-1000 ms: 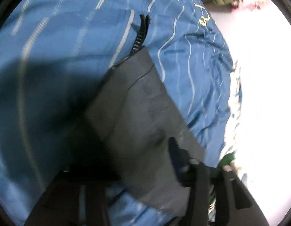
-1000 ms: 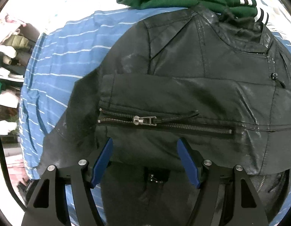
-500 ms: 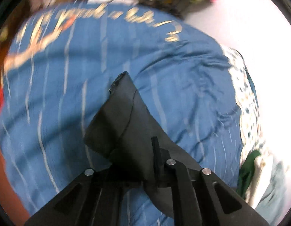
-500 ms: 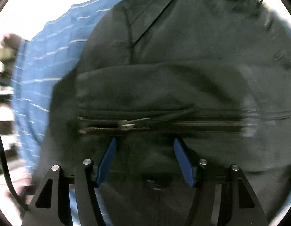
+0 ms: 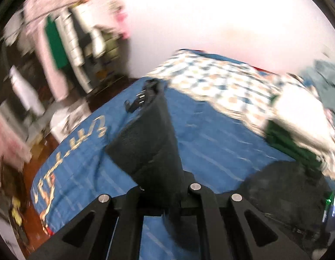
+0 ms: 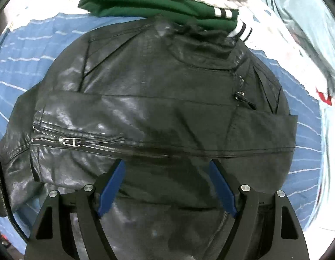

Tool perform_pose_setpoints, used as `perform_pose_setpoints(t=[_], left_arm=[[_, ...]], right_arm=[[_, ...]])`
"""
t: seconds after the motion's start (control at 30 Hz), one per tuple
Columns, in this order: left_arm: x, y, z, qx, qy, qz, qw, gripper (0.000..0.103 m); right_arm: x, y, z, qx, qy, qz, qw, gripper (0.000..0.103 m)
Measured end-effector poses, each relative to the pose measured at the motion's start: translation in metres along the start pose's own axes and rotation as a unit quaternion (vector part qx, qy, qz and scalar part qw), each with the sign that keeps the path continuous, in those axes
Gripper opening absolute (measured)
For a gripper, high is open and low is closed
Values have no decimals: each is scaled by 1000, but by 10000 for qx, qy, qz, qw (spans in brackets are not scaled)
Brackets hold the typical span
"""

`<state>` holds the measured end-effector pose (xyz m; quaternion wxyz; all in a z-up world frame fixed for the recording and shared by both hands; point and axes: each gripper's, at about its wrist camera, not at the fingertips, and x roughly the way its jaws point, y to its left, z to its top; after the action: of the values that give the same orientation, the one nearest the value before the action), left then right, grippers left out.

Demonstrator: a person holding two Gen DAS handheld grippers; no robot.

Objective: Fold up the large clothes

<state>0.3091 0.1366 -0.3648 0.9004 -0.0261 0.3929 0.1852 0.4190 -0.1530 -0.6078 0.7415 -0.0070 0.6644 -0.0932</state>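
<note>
In the left wrist view, a black sleeve (image 5: 150, 143) is pinched between the pressed-together fingers of the left gripper (image 5: 162, 191) and is stretched away toward 12 o'clock, lifted above the blue striped bedspread (image 5: 211, 143). The sleeve is matte and dark, with a zipper at its far cuff. The body of the jacket (image 5: 282, 186) is seen as a dark mound at 4 o'clock.

In the right wrist view, the right gripper (image 6: 166, 186) is spread wide, its blue fingers (image 6: 112, 184) hovering over the jacket (image 6: 158, 99), which is laid flat on the bedspread (image 6: 26, 65). The jacket is shiny black leather, with a sleeve folded across its front. A green garment (image 6: 150, 6) is seen at 12 o'clock, touching the collar.
</note>
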Motion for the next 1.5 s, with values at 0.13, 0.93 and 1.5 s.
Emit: perform_pose_setpoints(t=[0.13, 0.93, 1.5], left_arm=[[-11, -86, -2, 308, 270, -722, 9965, 3], [0, -440, -175, 2348, 2170, -2166, 9224, 103], [57, -197, -113, 1497, 1709, 522, 9725, 103]], right_arm=[[-1, -50, 3, 336, 31, 335, 9989, 81], [53, -411, -114, 2347, 557, 1325, 9614, 81], [23, -342, -28, 2169, 560, 3497, 9097, 57]])
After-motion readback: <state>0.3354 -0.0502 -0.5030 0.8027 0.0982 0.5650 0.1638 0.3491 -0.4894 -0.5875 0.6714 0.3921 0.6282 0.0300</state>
